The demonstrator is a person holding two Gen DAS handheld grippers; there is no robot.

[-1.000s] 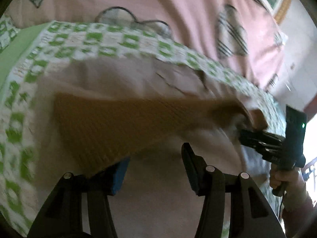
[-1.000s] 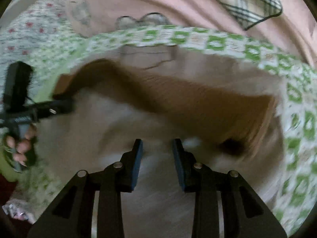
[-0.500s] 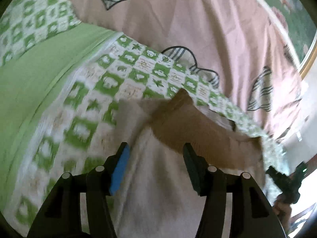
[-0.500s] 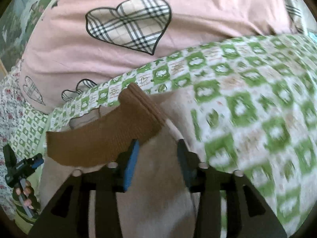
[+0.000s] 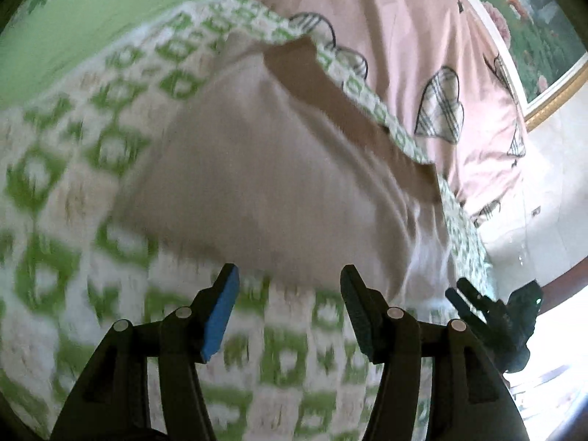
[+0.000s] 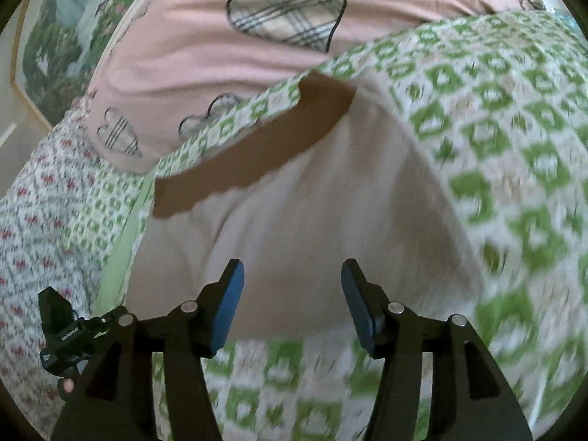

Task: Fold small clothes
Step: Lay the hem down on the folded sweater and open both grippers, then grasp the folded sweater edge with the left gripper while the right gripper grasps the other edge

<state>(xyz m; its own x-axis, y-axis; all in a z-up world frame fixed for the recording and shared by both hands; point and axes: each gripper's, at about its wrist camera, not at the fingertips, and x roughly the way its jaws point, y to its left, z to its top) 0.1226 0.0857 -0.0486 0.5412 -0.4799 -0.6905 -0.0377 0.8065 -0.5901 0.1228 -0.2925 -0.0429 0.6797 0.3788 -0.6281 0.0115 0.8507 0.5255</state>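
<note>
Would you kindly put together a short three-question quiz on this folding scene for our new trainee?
1. True or false: the left gripper is clamped on the beige garment.
2. What colour is the ribbed band along the garment's far edge: A) blue, B) brown, C) green?
3. Fill in: the garment lies on a green-and-white ______ sheet.

Key:
1. False. Both the left gripper and the right gripper are open and hold nothing.
2. B, brown.
3. Patterned; the pink bedding with plaid hearts lies beyond it.
</note>
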